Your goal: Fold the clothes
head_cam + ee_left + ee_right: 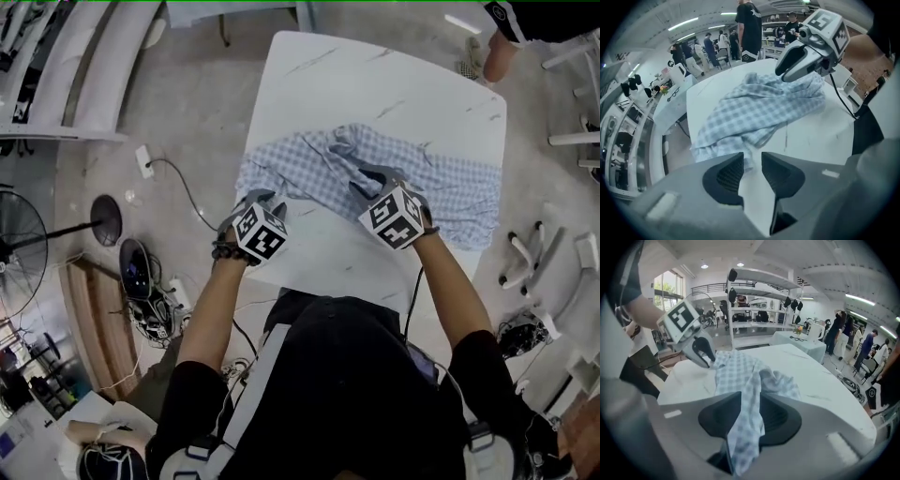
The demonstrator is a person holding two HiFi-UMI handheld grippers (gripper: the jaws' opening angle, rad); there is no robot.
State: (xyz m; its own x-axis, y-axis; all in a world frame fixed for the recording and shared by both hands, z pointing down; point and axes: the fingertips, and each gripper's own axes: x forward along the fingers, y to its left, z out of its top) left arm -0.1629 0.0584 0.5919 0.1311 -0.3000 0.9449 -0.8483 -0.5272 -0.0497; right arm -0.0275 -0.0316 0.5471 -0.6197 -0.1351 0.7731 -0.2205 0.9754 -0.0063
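A blue-and-white checked shirt (450, 192) lies crumpled across the middle of the white marble-look table (375, 84). My left gripper (262, 195) points down at the shirt's near left edge. In the left gripper view its jaws (752, 161) stand apart, with bare tabletop showing through the gap and only a corner of the shirt (759, 112) at their tips. My right gripper (370, 178) is over the bunched middle of the shirt. Its jaws (750, 401) are also apart, with a loose fold of the shirt (745, 423) hanging between them. Each gripper shows in the other's view: right gripper (787, 70), left gripper (705, 357).
The near half of the table in front of me is bare white top. A standing fan (19, 244), a power strip (143, 161) and cables lie on the floor to the left. White chairs (525, 253) stand to the right. Someone's leg (497, 56) is beyond the far right corner.
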